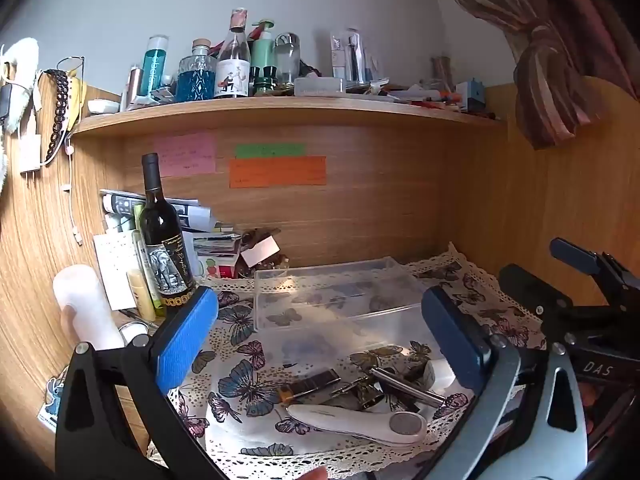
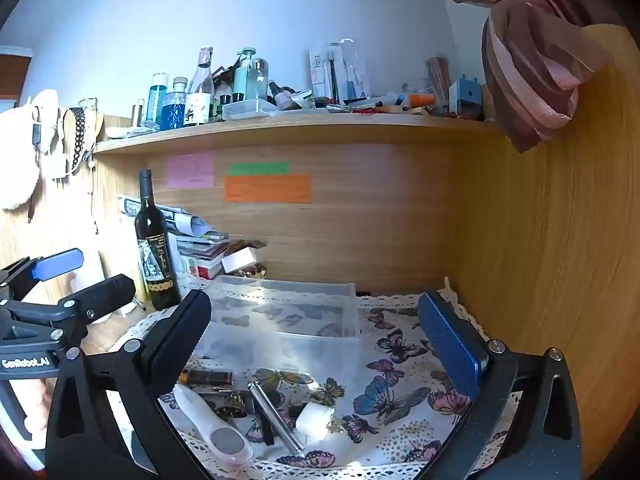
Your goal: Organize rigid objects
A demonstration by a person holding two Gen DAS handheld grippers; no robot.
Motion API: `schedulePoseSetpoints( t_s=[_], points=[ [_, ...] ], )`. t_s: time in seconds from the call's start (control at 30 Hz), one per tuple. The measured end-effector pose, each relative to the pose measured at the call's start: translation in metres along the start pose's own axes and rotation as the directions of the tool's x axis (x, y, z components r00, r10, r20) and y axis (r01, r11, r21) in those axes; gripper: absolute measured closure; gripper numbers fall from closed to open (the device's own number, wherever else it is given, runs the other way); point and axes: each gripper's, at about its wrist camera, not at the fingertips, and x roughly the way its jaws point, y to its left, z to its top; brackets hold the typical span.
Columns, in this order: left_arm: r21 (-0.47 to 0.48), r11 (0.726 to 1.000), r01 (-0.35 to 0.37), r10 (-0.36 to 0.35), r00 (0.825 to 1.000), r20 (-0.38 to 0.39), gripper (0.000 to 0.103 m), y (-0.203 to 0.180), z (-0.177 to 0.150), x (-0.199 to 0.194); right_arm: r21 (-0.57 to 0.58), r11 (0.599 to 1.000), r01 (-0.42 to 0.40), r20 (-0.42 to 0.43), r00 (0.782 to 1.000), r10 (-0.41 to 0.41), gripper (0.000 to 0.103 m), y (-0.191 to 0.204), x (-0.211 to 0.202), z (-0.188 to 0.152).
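Two grippers of mine hang side by side over the desk, both tilted a little downward and both spread wide with nothing between the pads: my left gripper point(image 1: 320, 340) frames the near half of the cloth, and my right gripper point(image 2: 320, 348) does the same from just to its right. Under them the butterfly-print cloth point(image 1: 240, 356) with its lace border covers the desk from the back panel to the near edge. On the cloth, toward the back edge, sits a clear plastic box point(image 1: 332, 296), empty as far as I can see through its walls. At the back left corner of the desk, just off the cloth, a dark wine bottle point(image 1: 162, 236) stands upright in front of a stack of books and papers point(image 1: 208, 236). Near the front edge of the cloth lies the loose cluster I am sorting: a white handheld device with a round grey disc point(image 1: 360, 422) lies nearest me, a silver metal rod point(image 2: 274, 416) slants across behind it, a small white cylinder point(image 2: 314, 420) lies beside the rod's right side, and a dark brown tube with an amber end point(image 1: 310, 384) lies at the cluster's left. Small dark pieces between them are too jumbled to name.
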Motion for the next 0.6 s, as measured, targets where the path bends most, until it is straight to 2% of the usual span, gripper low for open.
schedulePoseSetpoints(
  t_s=[0.2,0.43,0.6],
  points=[
    [0.002,1.0,0.023,-0.023,1.0,0.0,0.0,0.002,0.0,-0.004,-0.001,1.0,-0.004,0.008,1.0,0.004,0.0,0.009,-0.006,-0.001],
    [-0.008,1.0,0.031,-0.031,0.999,-0.016,0.0,-0.002,-0.002,0.004,0.017,1.0,-0.008,0.007,1.0,0.008,0.0,-0.014,0.001,0.0],
    [-0.014,1.0,0.024,-0.025,1.0,-0.012,0.0,0.001,-0.002,0.006,0.007,1.0,0.001,0.003,1.0,-0.001,0.0,-0.004,0.001,0.0]
  ],
)
